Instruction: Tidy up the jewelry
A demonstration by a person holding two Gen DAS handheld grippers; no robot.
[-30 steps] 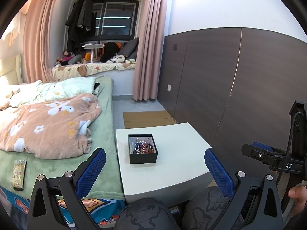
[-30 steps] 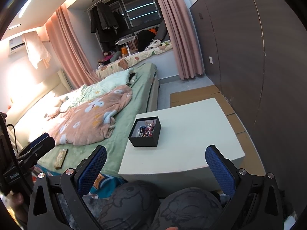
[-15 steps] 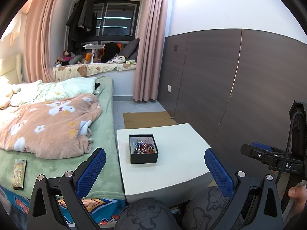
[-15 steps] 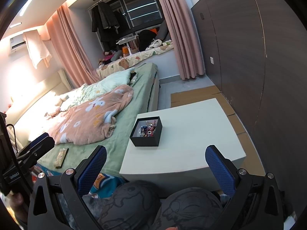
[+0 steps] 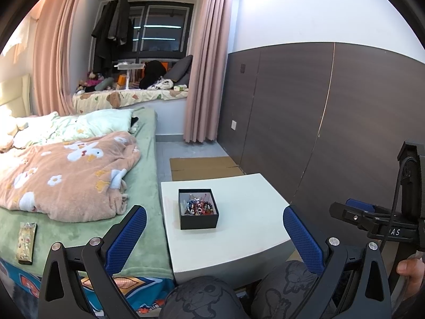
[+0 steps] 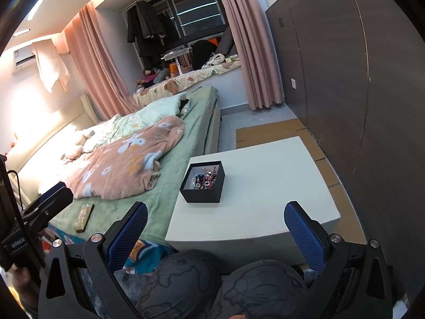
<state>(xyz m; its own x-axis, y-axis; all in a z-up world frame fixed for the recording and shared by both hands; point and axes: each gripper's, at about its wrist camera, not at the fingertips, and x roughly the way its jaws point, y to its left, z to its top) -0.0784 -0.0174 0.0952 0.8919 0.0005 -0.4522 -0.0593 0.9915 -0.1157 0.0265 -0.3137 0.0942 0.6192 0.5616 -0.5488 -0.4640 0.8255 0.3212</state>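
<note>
Both your grippers hang in the air, short of the white table, and neither is touching anything. Your left gripper has its blue-padded fingers spread wide apart with nothing between them. Same story on your right gripper: jaws wide, empty, pads clear of the table edge. The black jewelry box sits open on the table's left half, near the edge that faces the bed, and it is well ahead of both sets of fingertips. Inside it you can see a tangled heap of beaded jewelry, red, blue and silver, too small to sort piece from piece. Your knees in dark patterned trousers fill the bottom of both views. On the green bedspread, a small patterned card lies flat near the bed's corner, beside the rumpled pink blanket.
</note>
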